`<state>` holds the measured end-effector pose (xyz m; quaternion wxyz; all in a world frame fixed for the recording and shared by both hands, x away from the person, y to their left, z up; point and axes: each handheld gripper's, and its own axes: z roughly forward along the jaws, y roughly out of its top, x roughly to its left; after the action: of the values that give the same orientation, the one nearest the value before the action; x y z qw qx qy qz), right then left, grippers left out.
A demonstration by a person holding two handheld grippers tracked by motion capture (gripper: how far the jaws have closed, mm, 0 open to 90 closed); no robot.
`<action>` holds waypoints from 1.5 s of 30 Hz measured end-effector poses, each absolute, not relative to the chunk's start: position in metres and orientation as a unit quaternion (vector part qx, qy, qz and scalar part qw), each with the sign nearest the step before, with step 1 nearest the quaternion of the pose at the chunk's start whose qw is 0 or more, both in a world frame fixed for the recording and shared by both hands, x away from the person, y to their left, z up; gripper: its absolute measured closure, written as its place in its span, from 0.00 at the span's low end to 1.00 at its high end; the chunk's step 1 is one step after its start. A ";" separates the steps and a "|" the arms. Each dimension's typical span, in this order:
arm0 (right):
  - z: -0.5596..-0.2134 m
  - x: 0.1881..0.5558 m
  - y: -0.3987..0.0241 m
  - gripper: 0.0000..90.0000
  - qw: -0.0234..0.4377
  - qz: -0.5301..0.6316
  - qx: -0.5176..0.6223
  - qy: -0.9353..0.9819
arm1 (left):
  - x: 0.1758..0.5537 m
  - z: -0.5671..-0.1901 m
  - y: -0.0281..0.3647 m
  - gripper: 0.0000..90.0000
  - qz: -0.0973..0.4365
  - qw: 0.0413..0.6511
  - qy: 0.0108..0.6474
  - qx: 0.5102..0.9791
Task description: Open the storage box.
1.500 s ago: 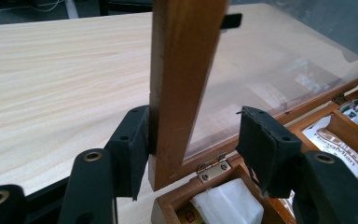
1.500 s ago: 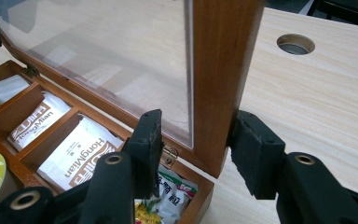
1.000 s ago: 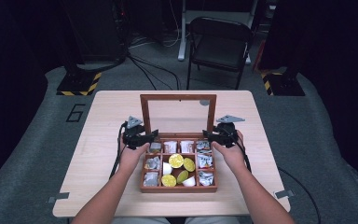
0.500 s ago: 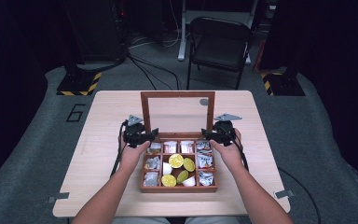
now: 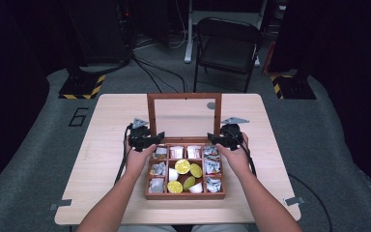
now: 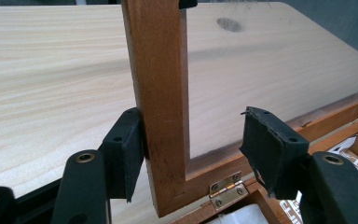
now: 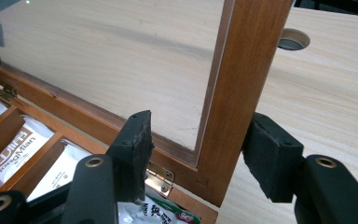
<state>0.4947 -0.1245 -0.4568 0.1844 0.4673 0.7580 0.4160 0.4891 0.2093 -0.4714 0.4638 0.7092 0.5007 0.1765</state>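
Note:
A wooden box (image 5: 185, 195) with compartments sits on the table, its glass lid (image 5: 184, 95) standing upright on brass hinges. My left gripper (image 5: 147, 138) straddles the lid's left rail (image 6: 161, 93). In the left gripper view (image 6: 196, 135) one pad touches the rail's outer side and the other stands off over the glass. My right gripper (image 5: 221, 139) straddles the right rail (image 7: 242, 84). Its jaws (image 7: 200, 137) have just been opening, with the rail loose between them.
The box holds foil sachets (image 5: 157, 169), yellow-green round pieces (image 5: 182, 166) and white cups (image 5: 196, 187). The pale wooden table (image 5: 111, 145) has a cable hole (image 7: 292, 39) behind the lid. A black chair (image 5: 227, 43) stands beyond the far edge.
The right gripper's jaws look slightly wider around the lid's right rail. Both hands and the upright lid have kept their places.

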 end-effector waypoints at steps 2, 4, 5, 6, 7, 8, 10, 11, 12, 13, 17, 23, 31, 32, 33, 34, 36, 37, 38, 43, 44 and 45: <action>-0.458 0.497 -0.125 0.48 0.186 0.416 0.466 0.758 | 0.491 -0.472 0.211 0.45 0.175 0.462 0.497 0.713; -0.458 0.498 -0.125 0.48 0.184 0.416 0.468 0.758 | 0.492 -0.473 0.211 0.45 0.175 0.463 0.496 0.713; -0.458 0.499 -0.125 0.48 0.184 0.414 0.468 0.759 | 0.492 -0.474 0.210 0.45 0.176 0.463 0.497 0.712; -0.458 0.499 -0.124 0.48 0.181 0.413 0.472 0.758 | 0.493 -0.474 0.210 0.45 0.177 0.462 0.498 0.712; -0.459 0.500 -0.124 0.48 0.180 0.414 0.472 0.757 | 0.493 -0.475 0.210 0.44 0.178 0.462 0.498 0.712; -0.459 0.500 -0.124 0.48 0.180 0.413 0.473 0.757 | 0.494 -0.476 0.209 0.44 0.177 0.461 0.499 0.712; -0.460 0.502 -0.124 0.48 0.178 0.414 0.475 0.756 | 0.496 -0.476 0.209 0.43 0.175 0.462 0.501 0.711; -0.461 0.503 -0.125 0.48 0.176 0.414 0.475 0.756 | 0.496 -0.477 0.209 0.43 0.174 0.460 0.501 0.712; -0.461 0.503 -0.125 0.48 0.175 0.415 0.476 0.755 | 0.498 -0.477 0.209 0.42 0.172 0.458 0.501 0.714; -0.462 0.504 -0.125 0.48 0.171 0.416 0.477 0.755 | 0.499 -0.477 0.208 0.41 0.170 0.456 0.501 0.716; -0.464 0.507 -0.126 0.48 0.163 0.419 0.483 0.752 | 0.502 -0.477 0.208 0.40 0.161 0.452 0.505 0.718; -0.467 0.510 -0.127 0.48 0.157 0.419 0.489 0.748 | 0.506 -0.480 0.210 0.40 0.149 0.454 0.513 0.713; -0.468 0.517 -0.127 0.46 0.133 0.411 0.499 0.751 | 0.511 -0.483 0.212 0.40 0.132 0.451 0.517 0.715; -0.468 0.518 -0.127 0.46 0.131 0.410 0.501 0.750 | 0.512 -0.483 0.212 0.40 0.130 0.452 0.518 0.715; -0.469 0.518 -0.127 0.46 0.131 0.409 0.502 0.751 | 0.513 -0.484 0.213 0.40 0.127 0.452 0.518 0.715; -0.469 0.519 -0.127 0.46 0.130 0.408 0.501 0.752 | 0.513 -0.485 0.213 0.40 0.125 0.454 0.518 0.714; -0.470 0.520 -0.127 0.47 0.130 0.406 0.502 0.753 | 0.514 -0.486 0.214 0.40 0.122 0.455 0.519 0.713; -0.471 0.520 -0.127 0.47 0.129 0.405 0.502 0.753 | 0.514 -0.486 0.214 0.40 0.120 0.455 0.521 0.712; -0.471 0.520 -0.126 0.47 0.128 0.405 0.504 0.752 | 0.515 -0.486 0.213 0.39 0.121 0.455 0.521 0.712; -0.475 0.523 -0.129 0.46 0.117 0.408 0.508 0.750 | 0.516 -0.488 0.214 0.39 0.113 0.455 0.526 0.710; -0.475 0.524 -0.129 0.46 0.115 0.408 0.508 0.749 | 0.516 -0.488 0.214 0.39 0.112 0.455 0.527 0.709; -0.475 0.524 -0.129 0.46 0.115 0.408 0.509 0.749 | 0.517 -0.489 0.213 0.38 0.110 0.453 0.529 0.709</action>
<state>0.5239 -0.1287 -0.4755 0.1154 0.5093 0.7489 0.4079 0.5168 0.2133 -0.4887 0.4531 0.7093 0.5287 0.1101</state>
